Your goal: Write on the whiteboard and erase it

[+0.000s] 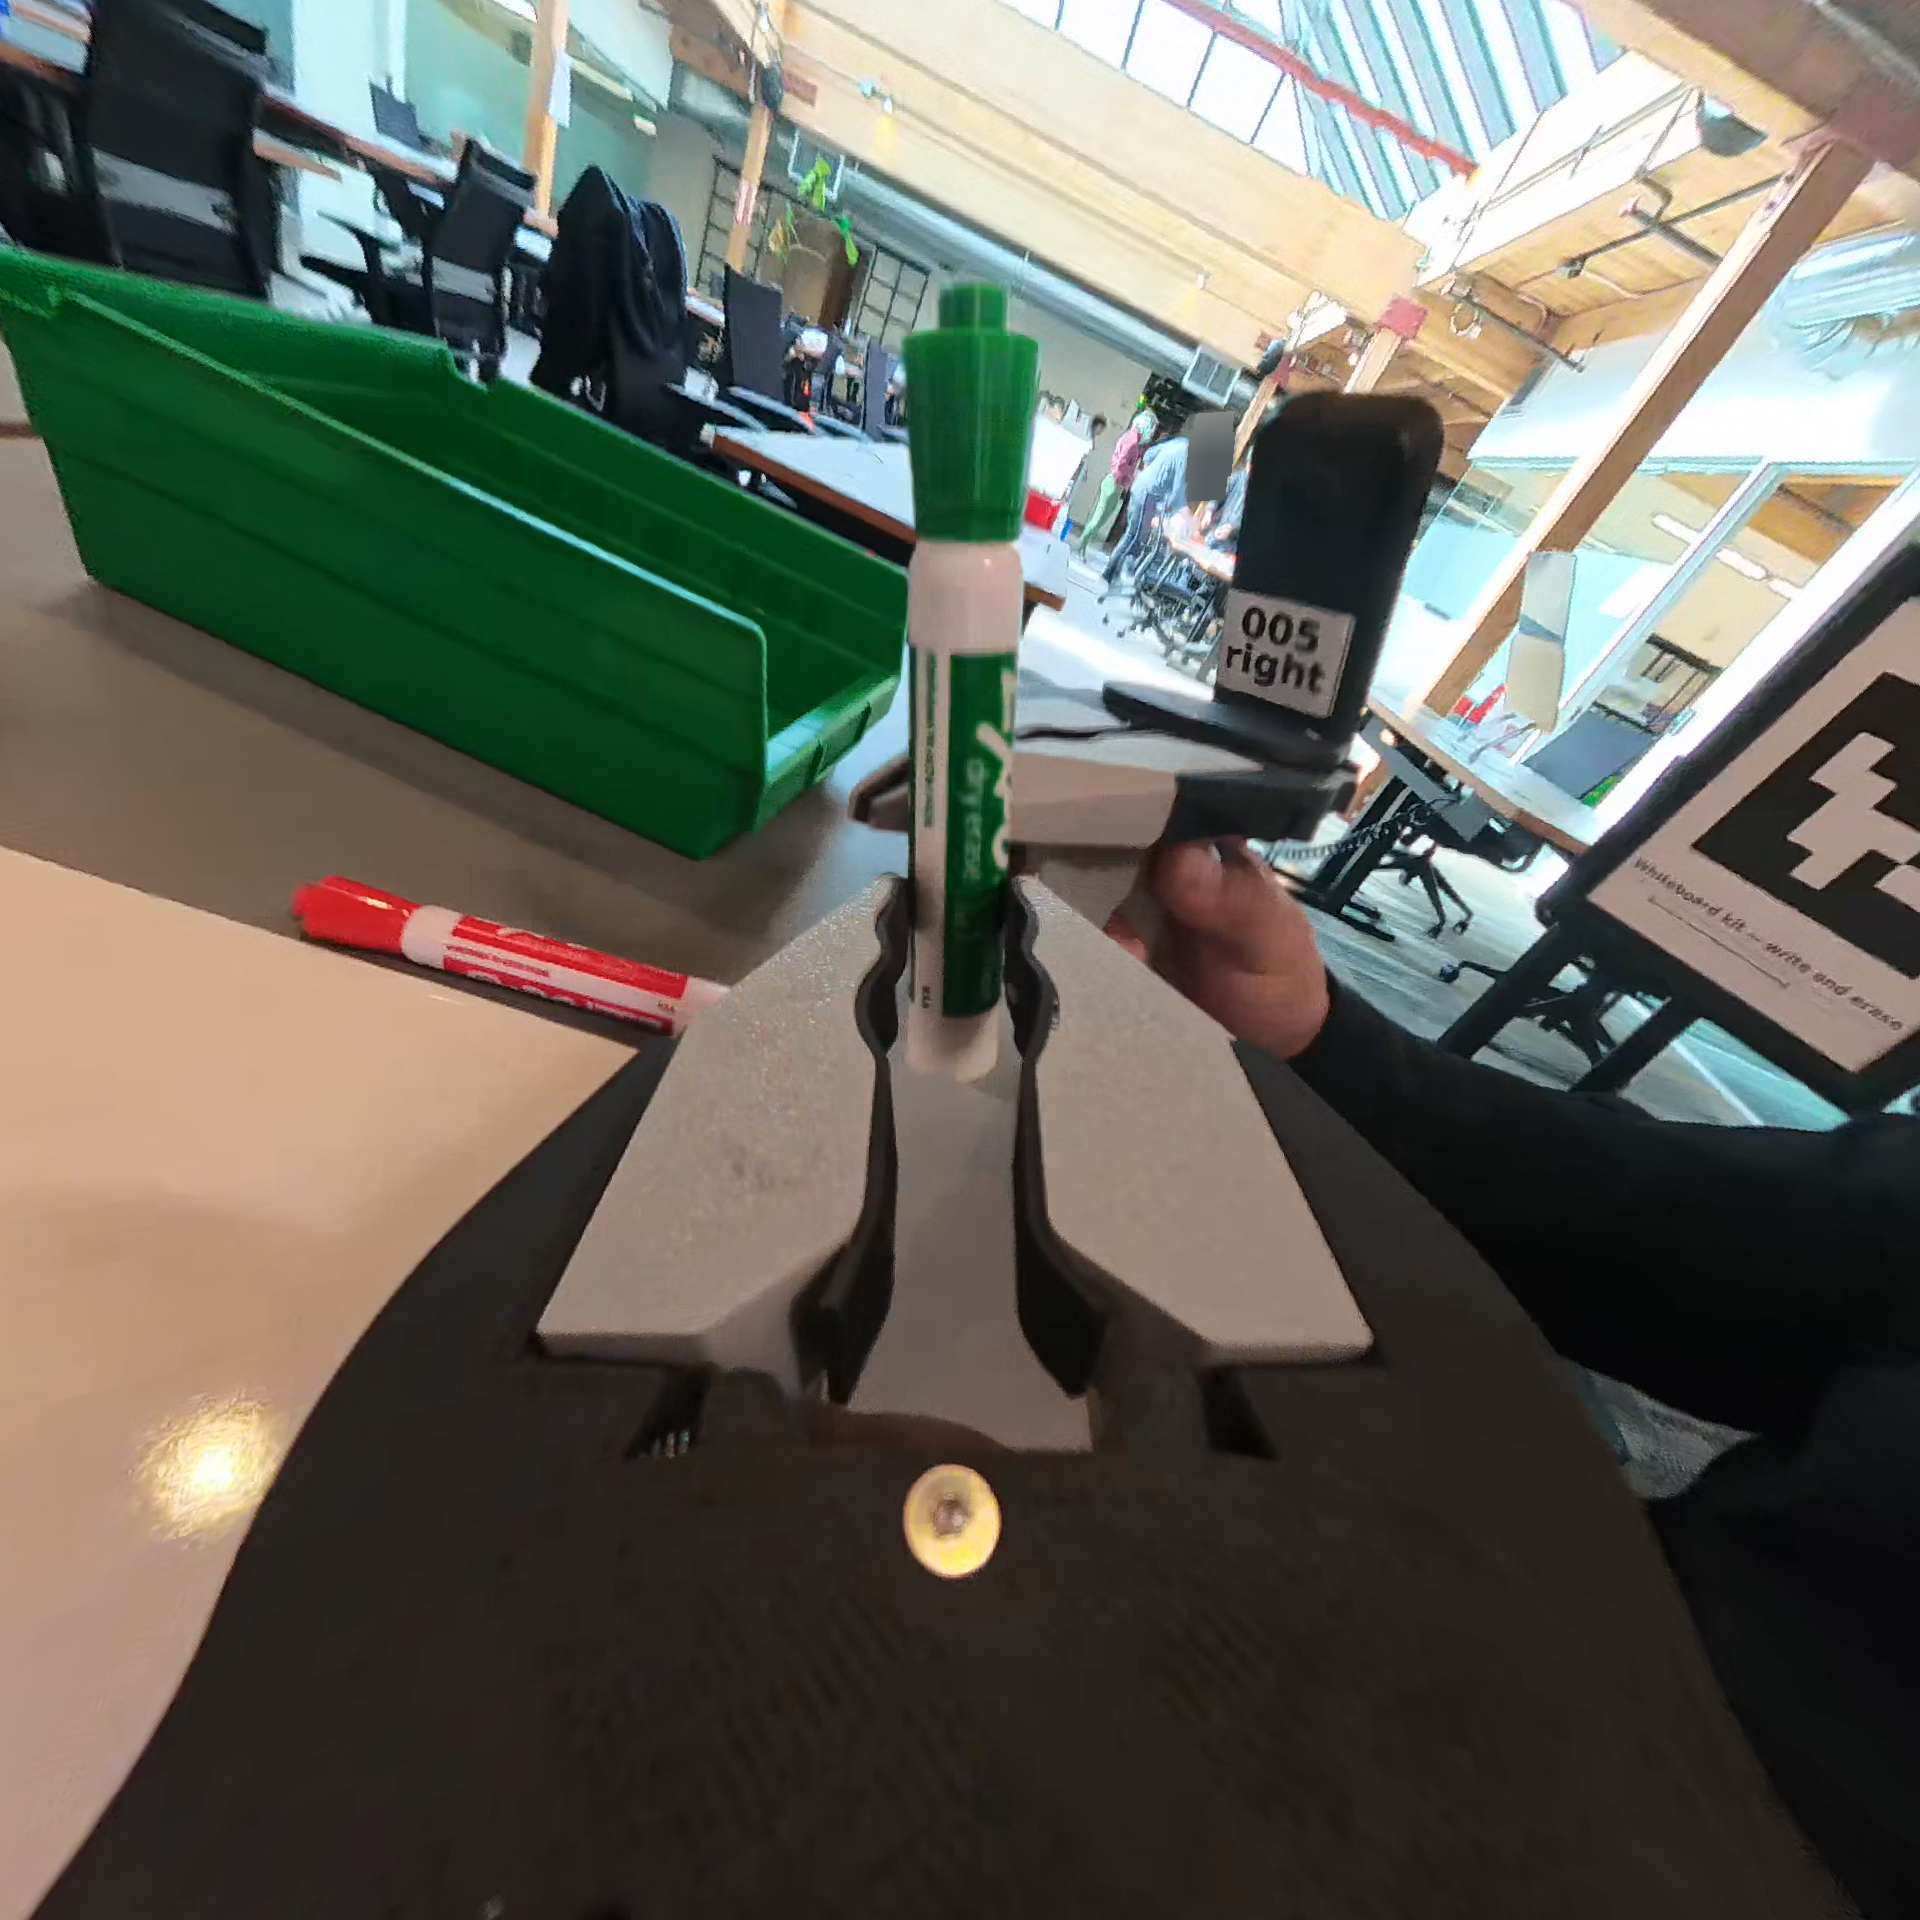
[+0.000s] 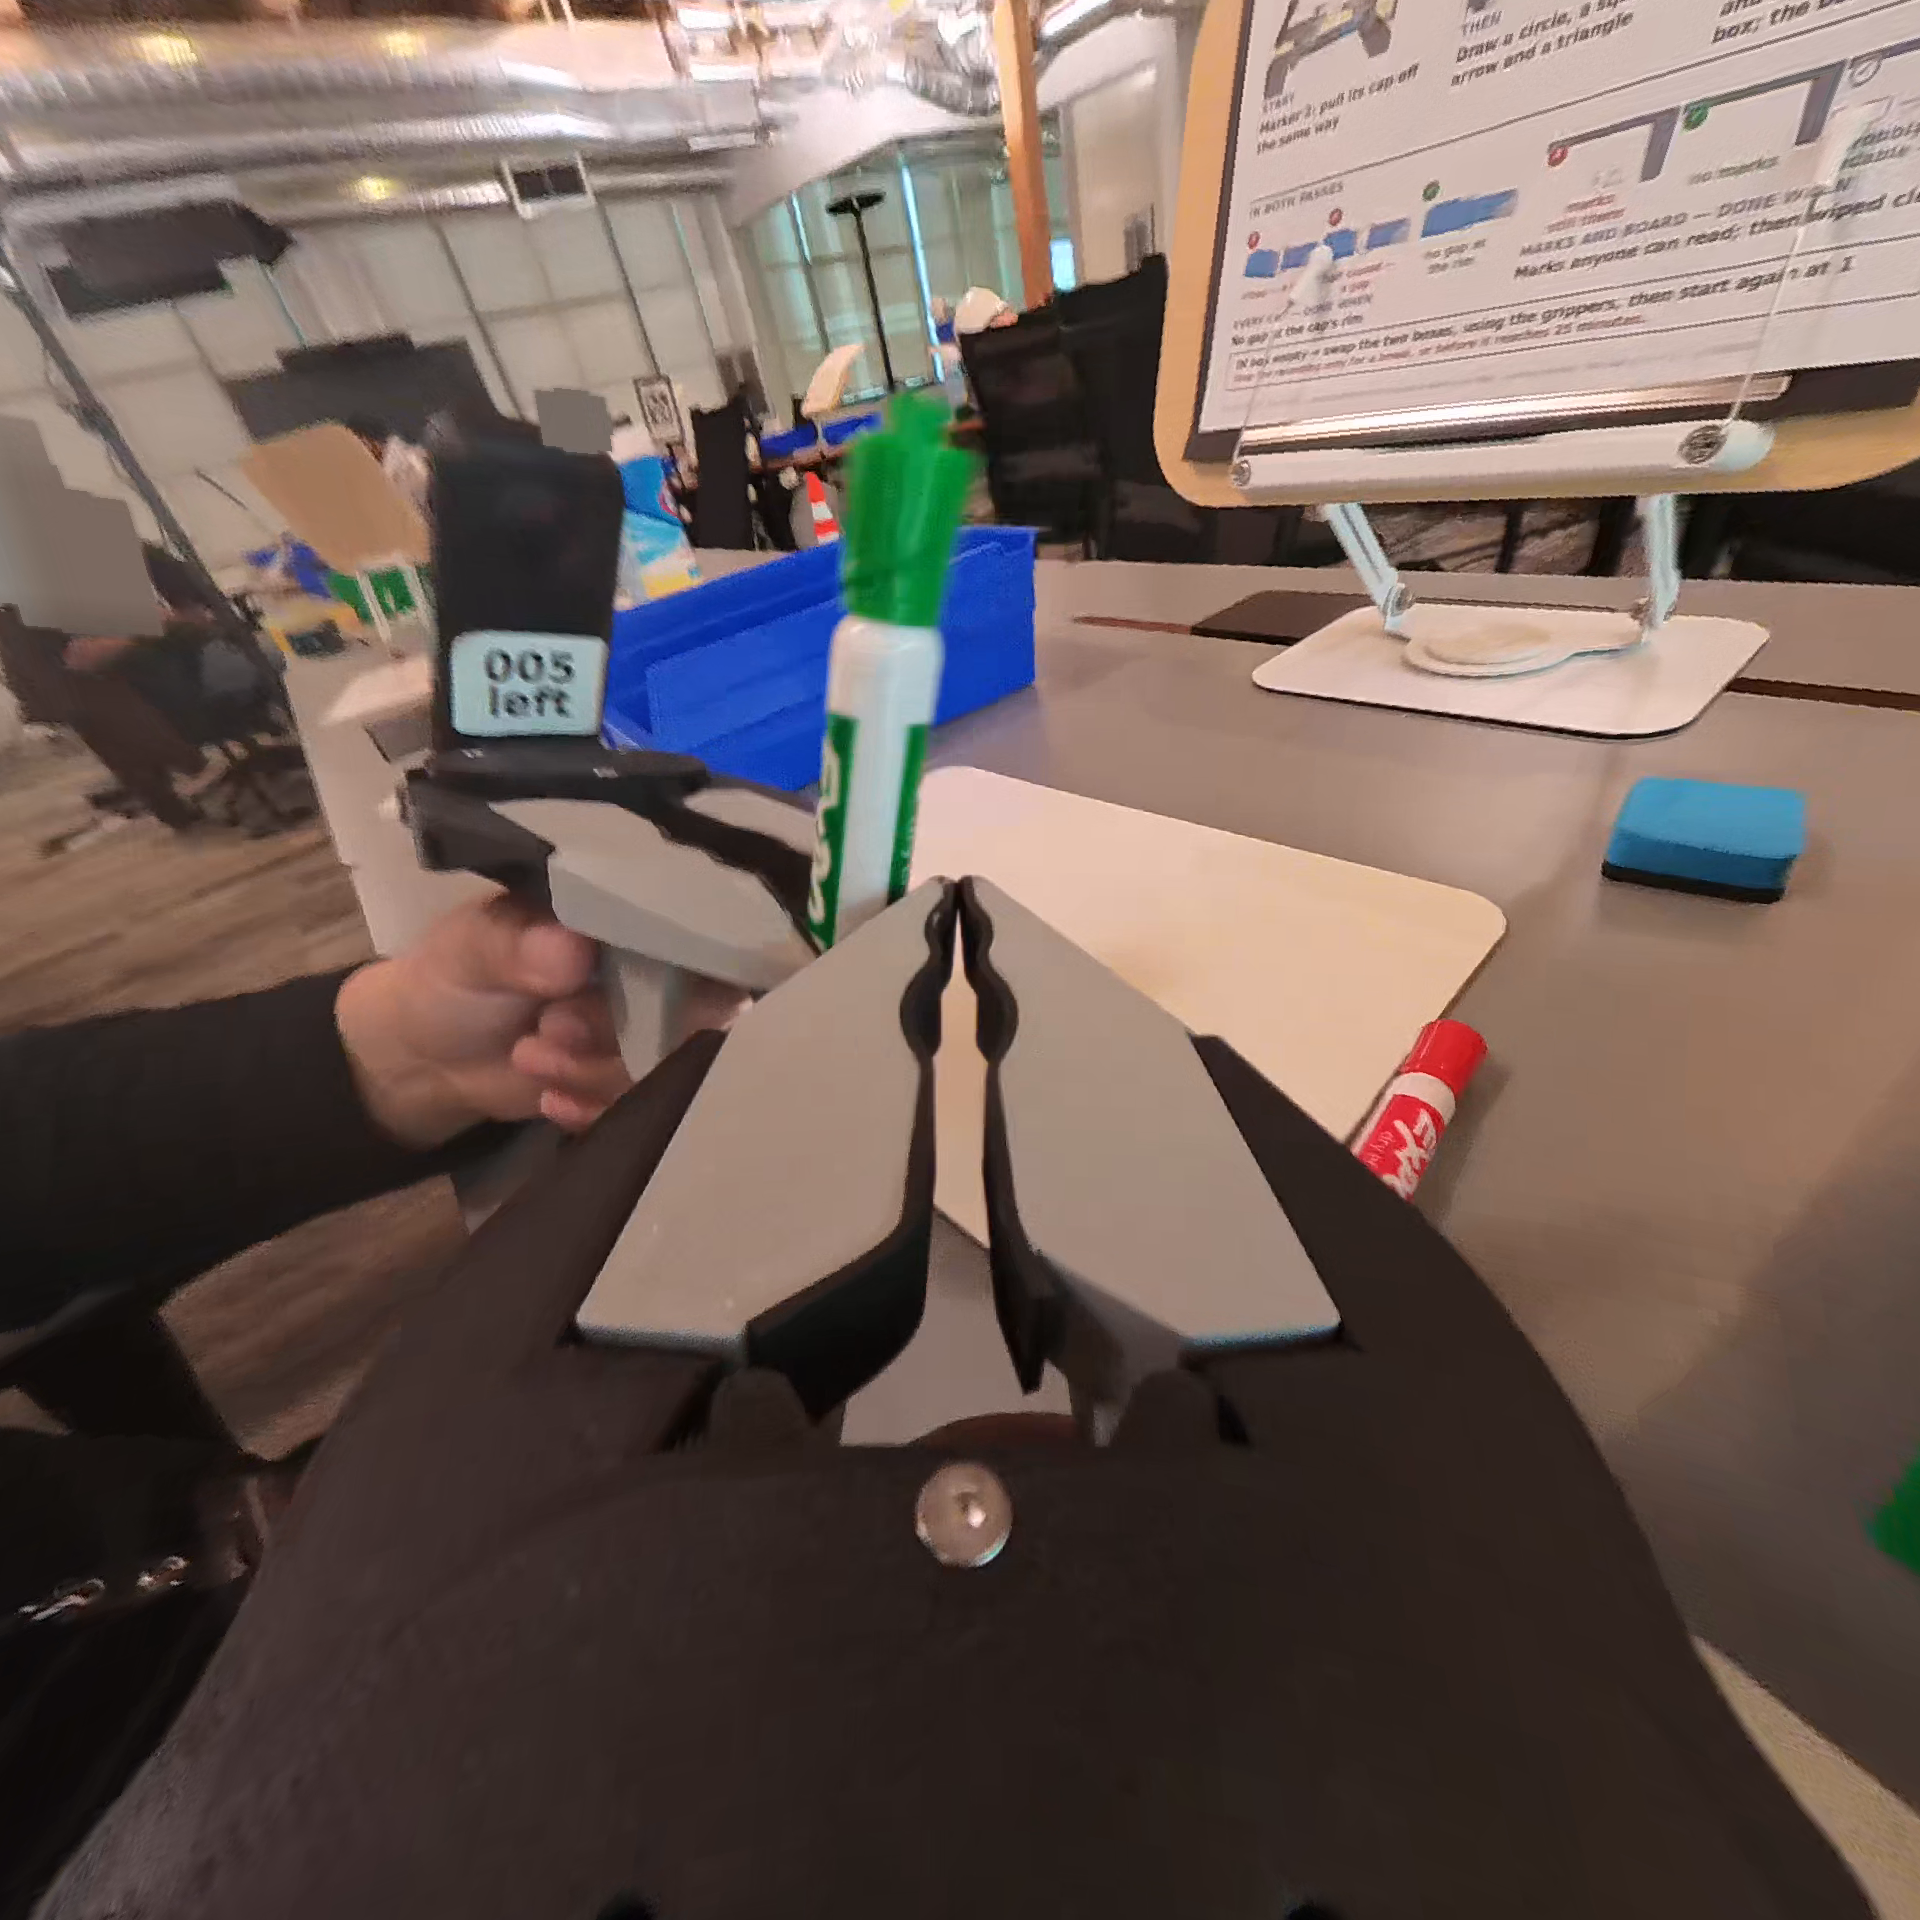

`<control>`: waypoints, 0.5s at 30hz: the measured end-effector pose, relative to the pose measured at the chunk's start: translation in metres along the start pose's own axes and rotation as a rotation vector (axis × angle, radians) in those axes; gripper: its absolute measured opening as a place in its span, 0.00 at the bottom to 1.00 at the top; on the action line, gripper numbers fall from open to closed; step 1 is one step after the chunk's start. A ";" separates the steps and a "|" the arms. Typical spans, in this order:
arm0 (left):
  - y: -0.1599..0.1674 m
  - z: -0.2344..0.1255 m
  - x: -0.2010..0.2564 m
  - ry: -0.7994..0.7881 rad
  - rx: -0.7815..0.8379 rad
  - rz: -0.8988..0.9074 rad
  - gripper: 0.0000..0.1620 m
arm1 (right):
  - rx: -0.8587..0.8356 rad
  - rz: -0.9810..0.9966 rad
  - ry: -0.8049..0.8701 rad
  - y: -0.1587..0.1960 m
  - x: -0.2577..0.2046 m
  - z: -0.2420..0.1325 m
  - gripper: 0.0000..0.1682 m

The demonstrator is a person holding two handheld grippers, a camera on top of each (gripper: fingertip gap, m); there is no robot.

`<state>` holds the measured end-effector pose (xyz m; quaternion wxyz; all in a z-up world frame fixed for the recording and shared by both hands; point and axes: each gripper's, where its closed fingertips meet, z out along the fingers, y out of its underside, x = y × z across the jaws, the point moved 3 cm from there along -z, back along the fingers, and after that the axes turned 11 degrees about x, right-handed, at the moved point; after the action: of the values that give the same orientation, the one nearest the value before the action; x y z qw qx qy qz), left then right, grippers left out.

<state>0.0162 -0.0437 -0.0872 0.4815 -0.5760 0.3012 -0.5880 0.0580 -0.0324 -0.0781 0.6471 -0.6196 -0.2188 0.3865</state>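
Observation:
My left gripper point(image 1: 956, 935) is shut on a green dry-erase marker point(image 1: 961, 727) and holds it upright by the lower barrel, with the green cap on top. The marker also shows in the right wrist view point(image 2: 878, 748), held by the left gripper point(image 2: 800, 894) above the whiteboard's near-left corner. My right gripper point(image 2: 956, 888) is shut, its pads touching with nothing between them, just in front of the marker's barrel. In the left wrist view its tips point(image 1: 883, 805) show behind the marker. The white whiteboard point(image 2: 1195, 914) lies flat on the grey table and is blank.
A capped red marker point(image 2: 1418, 1107) lies at the whiteboard's edge point(image 1: 499, 951). A blue eraser point(image 2: 1704, 836) sits to the right. A green bin point(image 1: 416, 561) and a blue bin point(image 2: 810, 665) stand on the table. An instruction sheet on a stand point(image 2: 1558, 260) is behind. Left and right tips are no more than a few centimetres apart. The blue eraser point(image 2: 1704, 836) is about equally far from each gripper, around 30 cm.

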 end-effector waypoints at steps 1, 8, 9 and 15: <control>0.007 0.002 -0.003 -0.014 -0.036 0.008 0.10 | 0.010 0.035 -0.018 0.000 0.000 0.001 0.00; 0.020 0.003 -0.011 -0.028 -0.088 -0.035 0.10 | -0.018 0.121 -0.106 0.010 0.000 0.002 0.25; 0.021 0.001 -0.012 -0.033 -0.105 -0.032 0.10 | -0.034 0.105 -0.116 0.012 -0.003 0.002 0.26; 0.039 0.001 -0.012 -0.057 -0.221 0.019 0.10 | -0.199 -0.021 -0.139 0.032 -0.015 0.012 0.11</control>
<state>0.0238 -0.0461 -0.1275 0.4288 -0.6394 0.3556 -0.5299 0.0330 -0.0383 -0.1045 0.5696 -0.6502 -0.3068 0.3983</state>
